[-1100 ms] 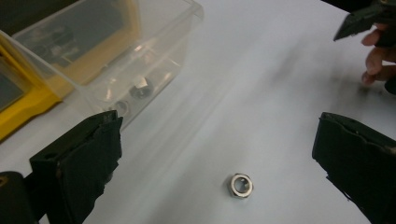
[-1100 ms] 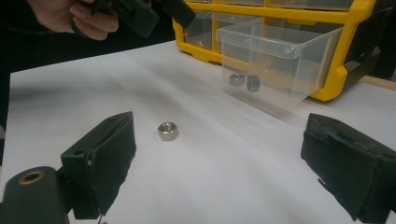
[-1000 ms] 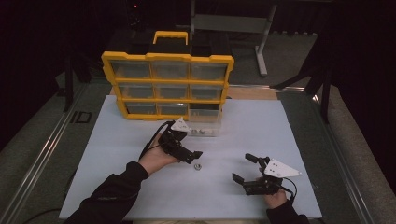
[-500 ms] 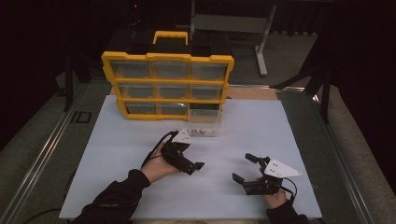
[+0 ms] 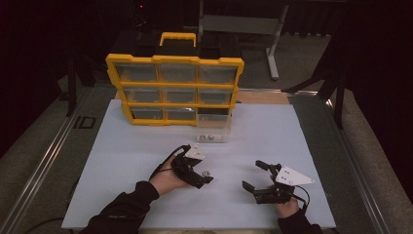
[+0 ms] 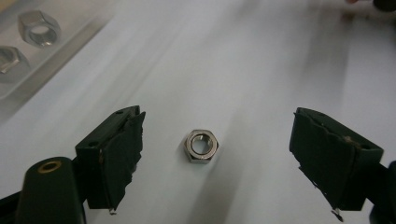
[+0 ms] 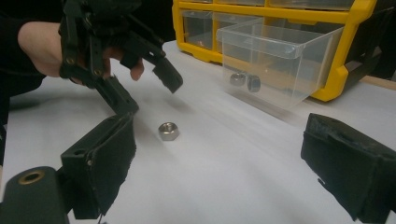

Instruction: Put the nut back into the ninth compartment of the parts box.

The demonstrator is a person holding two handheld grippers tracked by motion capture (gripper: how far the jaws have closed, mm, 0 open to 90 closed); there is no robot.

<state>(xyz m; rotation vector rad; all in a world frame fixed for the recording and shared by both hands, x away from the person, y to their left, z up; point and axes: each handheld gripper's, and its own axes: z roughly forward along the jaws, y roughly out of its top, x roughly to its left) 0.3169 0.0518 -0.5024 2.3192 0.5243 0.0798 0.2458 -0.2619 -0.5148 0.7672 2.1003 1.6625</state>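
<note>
Straddling nut [image 6: 201, 146], left gripper [image 6: 215, 154] closing, untouched

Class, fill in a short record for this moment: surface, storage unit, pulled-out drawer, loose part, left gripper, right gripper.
surface: white table top
storage unit: yellow organizer with clear drawers, standing at the far side
pulled-out drawer: clear drawer on the table, two nuts inside
loose part: hex nut lying flat on the table
left gripper: left gripper above the nut, jaws either side, just been closing, pads not touching it
right gripper: right gripper open, holding nothing, apart from the nut
</note>
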